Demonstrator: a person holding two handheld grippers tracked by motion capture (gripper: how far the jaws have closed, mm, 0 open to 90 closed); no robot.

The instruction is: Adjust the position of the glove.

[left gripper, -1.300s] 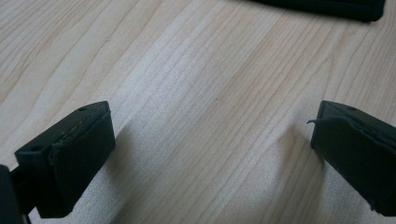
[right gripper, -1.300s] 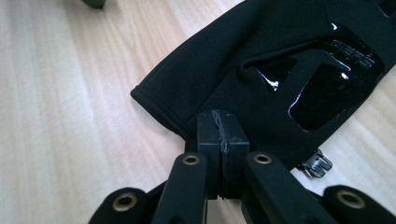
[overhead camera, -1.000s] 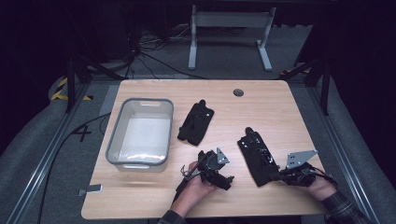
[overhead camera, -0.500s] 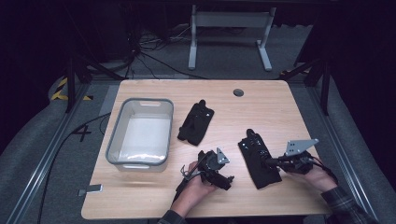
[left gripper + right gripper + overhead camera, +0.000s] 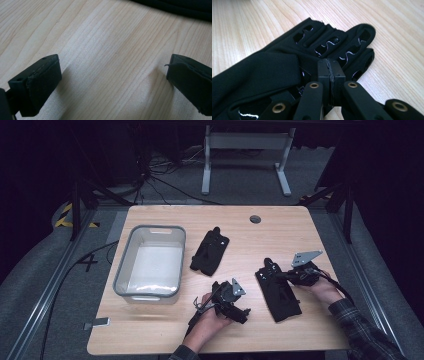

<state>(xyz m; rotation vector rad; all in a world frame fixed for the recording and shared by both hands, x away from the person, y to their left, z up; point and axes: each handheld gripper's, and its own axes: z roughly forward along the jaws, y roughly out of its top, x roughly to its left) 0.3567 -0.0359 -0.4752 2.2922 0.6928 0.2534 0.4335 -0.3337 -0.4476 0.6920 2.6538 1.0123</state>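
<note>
The right gripper (image 5: 278, 275) pinches the near glove (image 5: 287, 65) (jaws tight together); the left gripper (image 5: 243, 311) sits wide open on the table (image 5: 300, 230).

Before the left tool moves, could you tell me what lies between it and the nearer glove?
In the high view, bare table separates the left tool from the glove.

Counts — 2 black gloves: one mid-table (image 5: 209, 251), one at right (image 5: 278, 290). 1 clear plastic bin (image 5: 127, 270). 1 wooden table (image 5: 300, 227) — 2 grippers: left (image 5: 243, 312), right (image 5: 276, 275).
</note>
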